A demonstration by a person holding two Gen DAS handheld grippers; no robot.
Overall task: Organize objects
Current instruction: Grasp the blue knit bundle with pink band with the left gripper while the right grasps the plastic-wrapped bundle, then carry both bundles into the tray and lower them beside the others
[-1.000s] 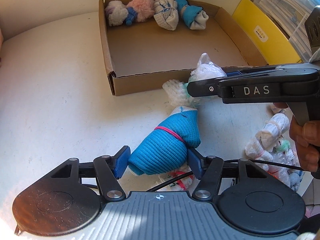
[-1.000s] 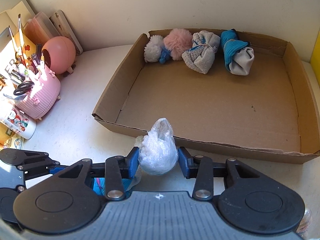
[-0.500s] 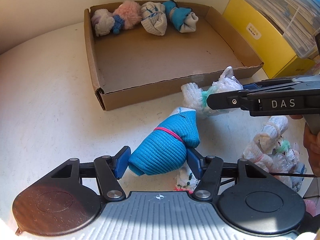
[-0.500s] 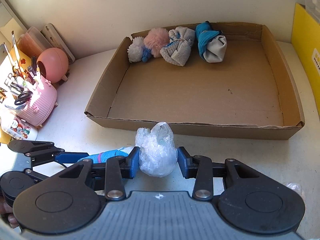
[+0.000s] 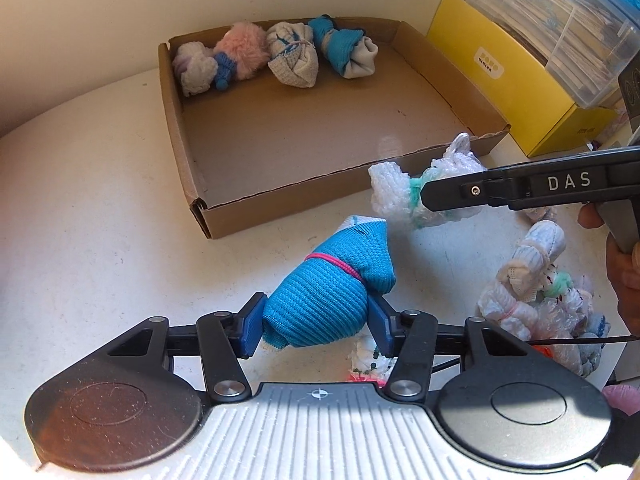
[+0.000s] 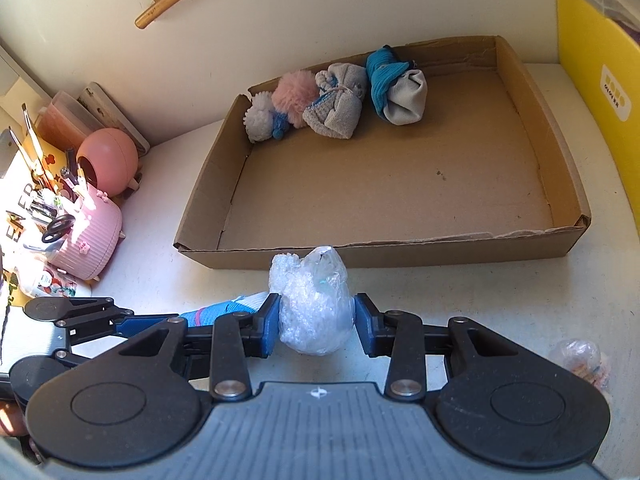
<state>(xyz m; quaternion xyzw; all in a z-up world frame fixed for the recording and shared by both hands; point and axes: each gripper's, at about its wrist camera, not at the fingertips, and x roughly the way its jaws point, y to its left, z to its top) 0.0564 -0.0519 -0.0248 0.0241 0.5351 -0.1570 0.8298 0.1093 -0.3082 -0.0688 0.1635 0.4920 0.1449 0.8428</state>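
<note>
Left gripper [image 5: 316,322] clamped on blue sock roll [image 5: 326,296], jaws just closing tighter, pads pressing its sides, above white table [image 5: 100,208]. Right gripper [image 6: 315,322] clamped on plastic-wrapped bundle [image 6: 314,304], just before near wall of cardboard tray [image 6: 400,256]. In tray, along far wall: four sock bundles [image 6: 332,100] in a row. More wrapped bundles [image 5: 536,292] heaped on table at right, outside tray. Yellow box [image 5: 504,76] beside tray.
</note>
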